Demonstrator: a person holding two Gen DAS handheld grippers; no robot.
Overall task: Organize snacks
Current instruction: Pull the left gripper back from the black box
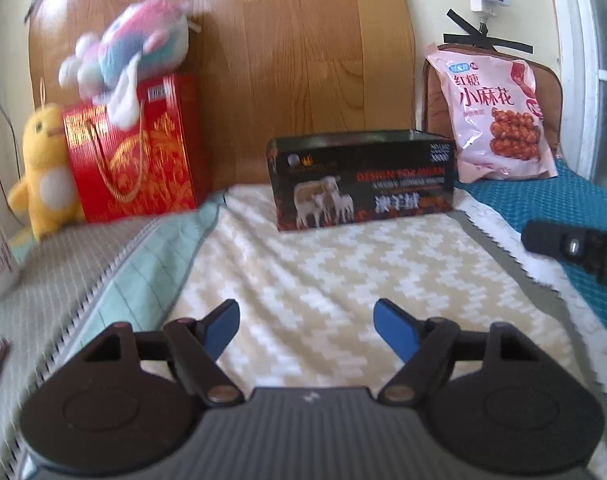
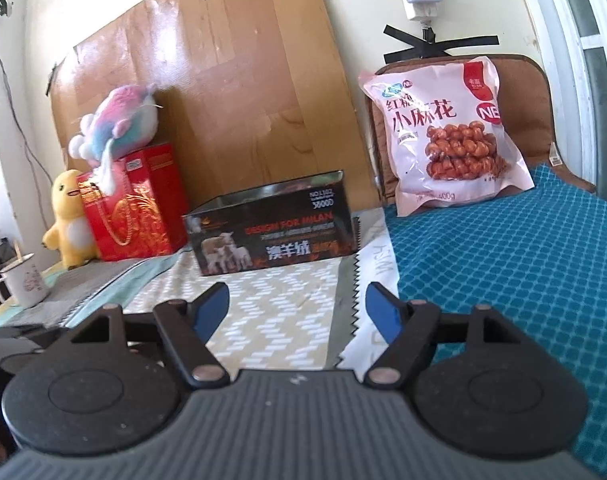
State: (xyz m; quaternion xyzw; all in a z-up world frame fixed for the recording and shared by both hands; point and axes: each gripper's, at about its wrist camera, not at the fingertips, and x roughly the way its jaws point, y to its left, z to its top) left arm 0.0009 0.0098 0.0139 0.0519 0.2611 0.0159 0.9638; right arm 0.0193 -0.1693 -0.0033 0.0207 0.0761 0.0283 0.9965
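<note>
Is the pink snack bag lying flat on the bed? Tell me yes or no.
No, the pink snack bag stands upright, leaning back against the brown cushion at the head of the teal cover.

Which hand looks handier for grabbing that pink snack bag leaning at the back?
Probably the right. Its open fingers hold nothing, and the pink snack bag sits just right of their line. From the left gripper, also open and holding nothing, the bag lies far right, past the black box.

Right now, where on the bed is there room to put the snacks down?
The zigzag blanket in front of the dark box is bare, as is the blue cover below the pink snack bag. The left corner, with the red box and plush toys, is crowded.
</note>
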